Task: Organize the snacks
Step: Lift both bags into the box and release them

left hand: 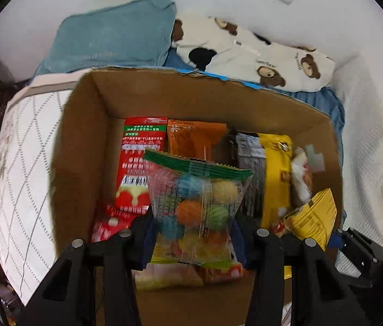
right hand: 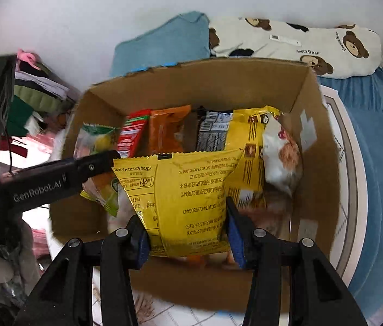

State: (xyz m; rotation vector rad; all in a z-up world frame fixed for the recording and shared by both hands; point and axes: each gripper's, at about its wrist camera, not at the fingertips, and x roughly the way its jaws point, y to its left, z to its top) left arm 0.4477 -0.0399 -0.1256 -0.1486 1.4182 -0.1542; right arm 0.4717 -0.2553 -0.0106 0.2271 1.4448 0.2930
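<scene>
A brown cardboard box [left hand: 82,146] sits on the bed and holds several snack packs: a red pack [left hand: 137,163], an orange pack [left hand: 194,138], a grey-and-yellow pack [left hand: 275,174] and a white pack [left hand: 302,179]. My left gripper [left hand: 191,233] is shut on a clear bag of coloured candy balls [left hand: 196,203] over the box. My right gripper [right hand: 186,233] is shut on a yellow snack bag [right hand: 188,198] over the box [right hand: 321,163]. The left gripper's arm [right hand: 55,179] shows at the left in the right wrist view, with the candy bag [right hand: 96,141].
A blue pillow [left hand: 115,35] and a white bear-print pillow [left hand: 259,54] lie behind the box against a white wall. A quilted white mattress edge [left hand: 28,163] is left of the box. Clutter of clothes [right hand: 36,89] lies at the far left.
</scene>
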